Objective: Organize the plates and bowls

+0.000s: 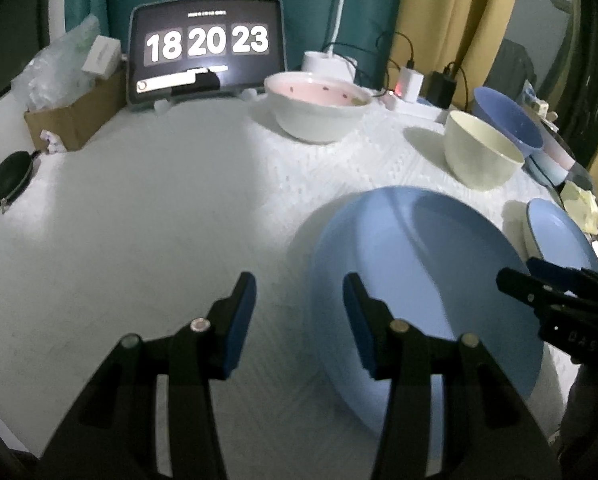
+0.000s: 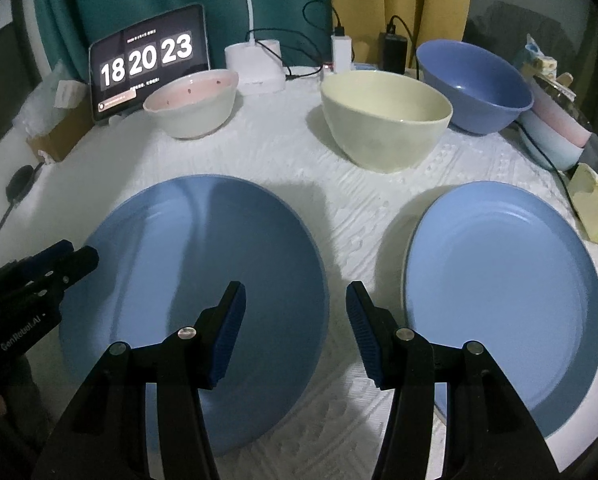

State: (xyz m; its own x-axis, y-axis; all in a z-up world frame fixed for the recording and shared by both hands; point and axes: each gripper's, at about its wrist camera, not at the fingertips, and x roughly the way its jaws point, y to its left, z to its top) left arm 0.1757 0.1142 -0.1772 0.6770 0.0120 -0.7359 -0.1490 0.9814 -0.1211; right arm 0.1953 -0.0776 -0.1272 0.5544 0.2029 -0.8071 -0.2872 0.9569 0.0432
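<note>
- Right now both tongs hang over a white textured tablecloth (image 2: 299, 184), each tilted down toward the blue dishes.
- Left gripper (image 1: 299, 300): jaws spread, nothing between them; its left finger is over bare cloth, its right finger over the rim of the left plate (image 1: 439, 280), which lies at about 3 o'clock from it.
- Right gripper (image 2: 295, 304): jaws spread too, pinching nothing; the gap between the two plates runs up between its fingers.
- Left plate sits at 10 o'clock of the right gripper, the right plate (image 2: 507, 300) at 2 o'clock; they lie near each other, not touching.
- Behind the plates stand three bowls: a pink bowl (image 2: 191, 104) at 11 o'clock, a cream bowl (image 2: 387, 120) at about 12 to 1, and a blue bowl (image 2: 475, 84) at 1 o'clock, just behind the cream one.
- Whether cream and blue bowls touch, I cannot tell.
- Far back at 11 o'clock a tablet (image 2: 147, 60) leans upright, its screen reading 18 20 23.
- Chargers (image 2: 341, 52) with cables sit along the back edge, before teal and yellow curtains.
- At the right edge lies a yellowish crumpled thing (image 2: 595, 208).
</note>
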